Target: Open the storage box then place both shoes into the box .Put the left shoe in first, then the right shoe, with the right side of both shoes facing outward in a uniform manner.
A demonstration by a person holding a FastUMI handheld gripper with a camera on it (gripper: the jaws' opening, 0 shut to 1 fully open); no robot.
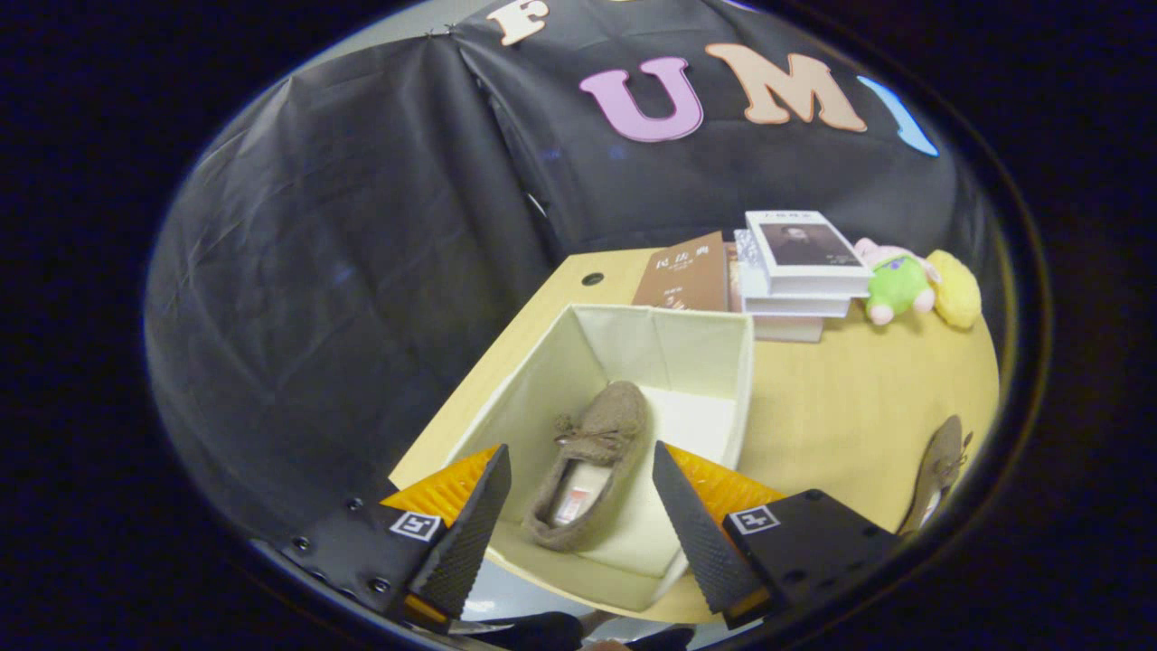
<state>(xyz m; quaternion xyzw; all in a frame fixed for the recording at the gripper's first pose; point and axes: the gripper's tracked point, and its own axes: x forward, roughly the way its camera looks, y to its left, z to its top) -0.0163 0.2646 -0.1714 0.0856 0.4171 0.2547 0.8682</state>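
Observation:
A cream fabric storage box (705, 348) stands open on the wooden table (841, 407). One brown moccasin shoe (592, 466) lies on the box floor, toe pointing away from me, nearer the left wall. My gripper (578, 466) hovers above the box with its fingers (475, 524) spread wide apart on either side of that shoe and not touching it. The second brown shoe (940, 470) lies on the table well to the right of the box, beyond my right finger.
Behind the box sits a brown book (685, 271) and a stack of white books (800, 271). A green and pink plush toy (895, 285) and a yellow one (958, 289) lie at the table's far right corner. Black cloth hangs left of the table edge.

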